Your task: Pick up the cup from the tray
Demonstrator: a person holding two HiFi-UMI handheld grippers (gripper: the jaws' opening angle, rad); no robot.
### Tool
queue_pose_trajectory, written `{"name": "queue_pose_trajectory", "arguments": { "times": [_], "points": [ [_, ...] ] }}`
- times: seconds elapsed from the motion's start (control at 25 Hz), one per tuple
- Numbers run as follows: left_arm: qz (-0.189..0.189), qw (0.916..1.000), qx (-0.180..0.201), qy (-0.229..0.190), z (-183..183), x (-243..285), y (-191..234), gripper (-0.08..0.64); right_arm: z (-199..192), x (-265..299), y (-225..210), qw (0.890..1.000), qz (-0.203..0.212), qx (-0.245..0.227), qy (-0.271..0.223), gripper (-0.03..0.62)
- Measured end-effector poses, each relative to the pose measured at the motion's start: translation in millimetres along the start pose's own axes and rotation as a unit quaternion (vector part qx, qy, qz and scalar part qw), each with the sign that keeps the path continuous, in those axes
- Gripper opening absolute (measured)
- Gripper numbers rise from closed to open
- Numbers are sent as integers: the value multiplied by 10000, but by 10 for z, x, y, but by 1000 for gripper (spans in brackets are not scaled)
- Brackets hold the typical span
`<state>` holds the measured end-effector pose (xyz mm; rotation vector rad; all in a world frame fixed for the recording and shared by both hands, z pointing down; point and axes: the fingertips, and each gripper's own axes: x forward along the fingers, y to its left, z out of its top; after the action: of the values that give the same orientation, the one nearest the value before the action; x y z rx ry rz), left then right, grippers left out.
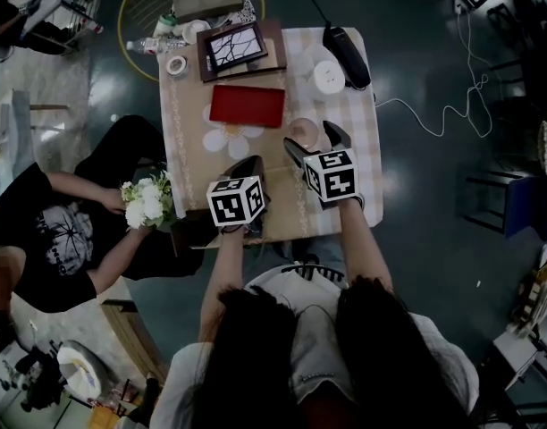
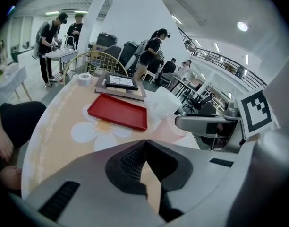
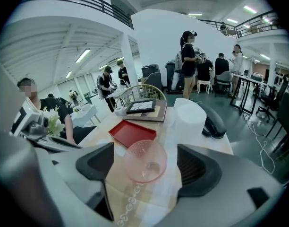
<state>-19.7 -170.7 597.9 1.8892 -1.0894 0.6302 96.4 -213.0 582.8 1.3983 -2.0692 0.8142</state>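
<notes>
A pink translucent cup (image 1: 302, 132) stands on the tablecloth just off the near right corner of the empty red tray (image 1: 247, 105). My right gripper (image 1: 307, 135) is open with one jaw on each side of the cup; in the right gripper view the cup (image 3: 145, 160) sits between the pads of the right gripper (image 3: 145, 168), and no contact shows. My left gripper (image 1: 253, 162) is shut and empty, hovering near the table's front edge left of the cup. In the left gripper view, the left gripper (image 2: 143, 145) points at the tray (image 2: 118, 111).
Beyond the tray lie a framed picture (image 1: 233, 47), a tape roll (image 1: 176, 64), a white cylinder (image 1: 328, 77) and a black device (image 1: 347, 56). A seated person holds white flowers (image 1: 148, 199) at the table's left edge. A gold wire basket (image 1: 189, 7) stands behind.
</notes>
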Motion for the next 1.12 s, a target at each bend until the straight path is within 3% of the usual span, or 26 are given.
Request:
{"name": "queue_pose_trajectory", "arguments": {
  "times": [0.32,0.52,0.56,0.64,0.68,0.84,1.0,1.12],
  "points": [
    [-100,9995,96,-283,95,-179,-147,5,277,-385,152,9980,217,212,-554,402],
    [-124,9982,145,-574,167,-354,-220,5,258,-569,330,9980,223,-101,-583,400],
    [-133,9981,111,-596,149,-380,-232,5,224,-602,349,9982,175,-160,-557,386],
    [-145,9981,15,-596,77,-433,-245,5,153,-670,361,9983,-13,-248,-536,222],
    [-144,9982,-10,-589,39,-460,-251,5,123,-700,372,9982,-66,-266,-527,185],
    [-164,9981,87,-594,-81,-551,-313,5,17,-806,422,9985,-122,-323,-413,154],
    [-203,9978,248,-584,-197,-607,-383,5,-78,-925,423,9980,-326,-377,-392,51],
    [-252,9973,314,-620,-268,-674,-445,5,-165,-1006,443,9983,-364,-227,-398,11]
  ]
}}
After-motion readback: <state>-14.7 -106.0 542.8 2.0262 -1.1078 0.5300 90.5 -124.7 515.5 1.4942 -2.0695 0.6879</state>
